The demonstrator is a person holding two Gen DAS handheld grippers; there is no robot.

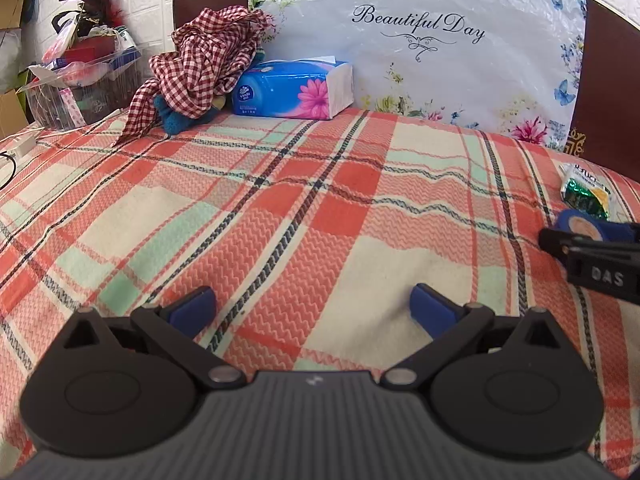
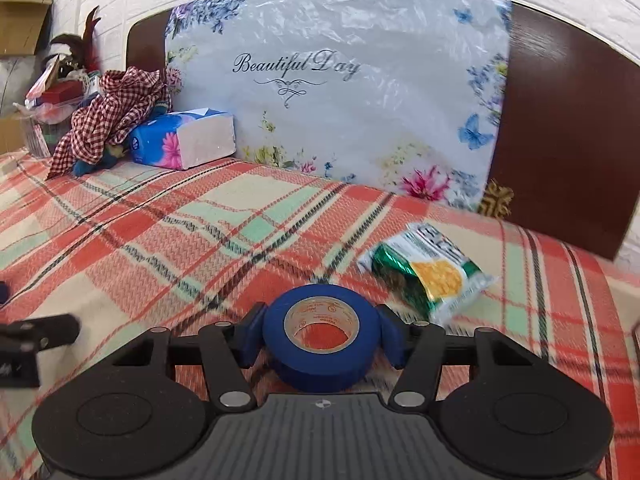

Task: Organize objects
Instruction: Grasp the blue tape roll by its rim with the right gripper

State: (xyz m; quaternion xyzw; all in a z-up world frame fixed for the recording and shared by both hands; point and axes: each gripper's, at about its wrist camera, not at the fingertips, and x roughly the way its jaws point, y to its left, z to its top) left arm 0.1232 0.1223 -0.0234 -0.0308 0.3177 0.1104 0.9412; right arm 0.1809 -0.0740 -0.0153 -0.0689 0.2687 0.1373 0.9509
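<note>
My right gripper (image 2: 322, 338) is shut on a roll of blue tape (image 2: 320, 360) and holds it just over the plaid blanket; the roll also shows at the right edge of the left wrist view (image 1: 580, 227). A green and white snack packet (image 2: 428, 274) lies on the blanket just beyond the tape, to the right; it also shows in the left wrist view (image 1: 586, 192). My left gripper (image 1: 312, 312) is open and empty, low over the blanket, left of the right gripper.
A blue tissue pack (image 1: 294, 88) and a red checked cloth (image 1: 196, 68) over a teal item lie at the far left by the floral headboard panel (image 1: 420, 40). A clear box of clutter (image 1: 84, 80) stands beyond the bed's left edge.
</note>
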